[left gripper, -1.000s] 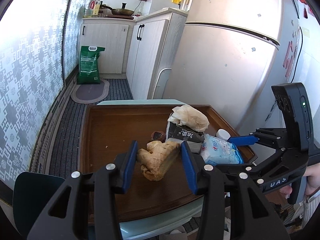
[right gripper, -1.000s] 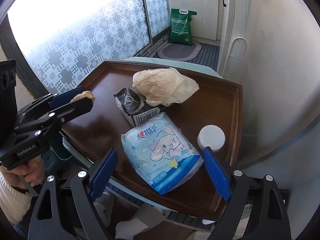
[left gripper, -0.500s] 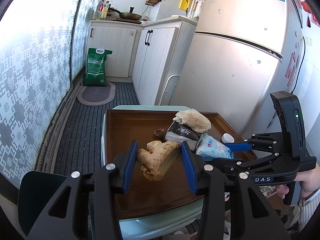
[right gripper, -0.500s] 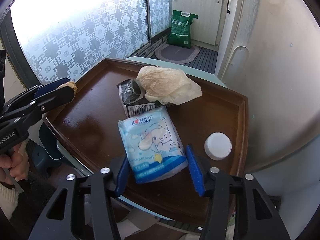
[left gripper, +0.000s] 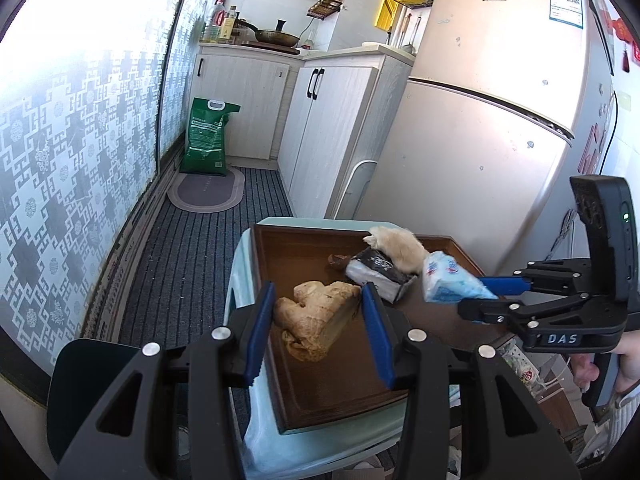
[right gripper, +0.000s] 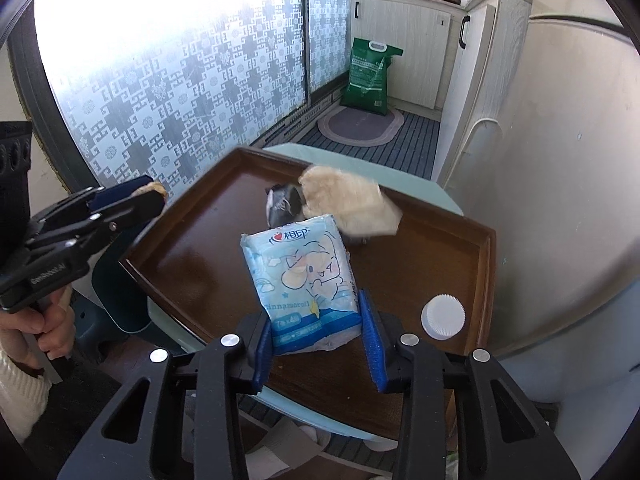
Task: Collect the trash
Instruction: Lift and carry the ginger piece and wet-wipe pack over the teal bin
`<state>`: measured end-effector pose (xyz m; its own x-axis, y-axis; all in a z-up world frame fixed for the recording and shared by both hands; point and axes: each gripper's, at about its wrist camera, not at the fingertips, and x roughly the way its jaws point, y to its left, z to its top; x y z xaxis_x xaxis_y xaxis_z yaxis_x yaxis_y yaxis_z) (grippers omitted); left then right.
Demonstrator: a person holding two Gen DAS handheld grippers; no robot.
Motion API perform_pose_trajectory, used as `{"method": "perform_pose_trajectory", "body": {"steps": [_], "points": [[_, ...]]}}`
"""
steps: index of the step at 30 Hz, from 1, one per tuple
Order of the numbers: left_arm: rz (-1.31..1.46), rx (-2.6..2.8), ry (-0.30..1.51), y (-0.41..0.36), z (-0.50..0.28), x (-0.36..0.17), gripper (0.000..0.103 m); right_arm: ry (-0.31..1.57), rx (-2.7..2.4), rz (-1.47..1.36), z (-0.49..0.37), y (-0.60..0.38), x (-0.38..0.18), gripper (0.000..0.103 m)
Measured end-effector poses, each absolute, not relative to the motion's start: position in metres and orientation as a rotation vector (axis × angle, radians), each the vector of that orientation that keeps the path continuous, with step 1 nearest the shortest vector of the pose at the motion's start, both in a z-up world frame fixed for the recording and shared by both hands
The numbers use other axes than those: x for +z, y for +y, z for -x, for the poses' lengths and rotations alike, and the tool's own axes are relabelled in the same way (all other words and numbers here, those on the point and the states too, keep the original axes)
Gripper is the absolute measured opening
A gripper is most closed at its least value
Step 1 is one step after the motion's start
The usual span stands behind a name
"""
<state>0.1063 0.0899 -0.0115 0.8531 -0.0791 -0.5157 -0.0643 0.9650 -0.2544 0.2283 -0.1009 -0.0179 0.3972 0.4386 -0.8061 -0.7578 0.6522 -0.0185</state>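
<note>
Trash sits on and above the brown tray [right gripper: 208, 256], which lies on a pale green stand [left gripper: 240, 280] in a narrow kitchen, with the big fridge [left gripper: 480, 140] right behind it and white cabinets [left gripper: 328, 128] further back. Over by the patterned window [right gripper: 180, 80] a green sack [right gripper: 370, 76] stands on the floor with an oval mat [right gripper: 360, 126] in front of it.

Left gripper [left gripper: 318, 326] has its blue pads clamped on a brown crumpled paper lump [left gripper: 316, 320], and it's holding that clear above the near part of the tray. From the other camera only a sliver of the lump peeks out past the finger tips.

Right gripper [right gripper: 318, 330] has just been closing its jaws, and now they press on both sides of the light blue tissue pack [right gripper: 306, 276] with the cartoon dog on it. The pack stands up from the pads, lifted off the tray, its top tilted toward the far pile.

Left on the tray: a crumpled beige bag [right gripper: 348, 204] at the far edge, lying over a black and white wrapper [right gripper: 282, 208], the two touching. Beside the wrapper in the left view there's a small dark brown scrap [left gripper: 338, 259]. A white ribbed cap [right gripper: 443, 316] lies alone near the tray's right rim, well apart from the pile
</note>
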Motion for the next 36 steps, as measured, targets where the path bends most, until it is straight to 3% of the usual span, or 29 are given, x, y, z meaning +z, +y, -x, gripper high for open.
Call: {"method": "perform_pose_trajectory", "body": {"steps": [36], "points": [[0.265,0.193,0.674,0.193,-0.054,-0.046,0.047,0.787,1.029,0.441,-0.167,0.034,0.012,0.039]]}}
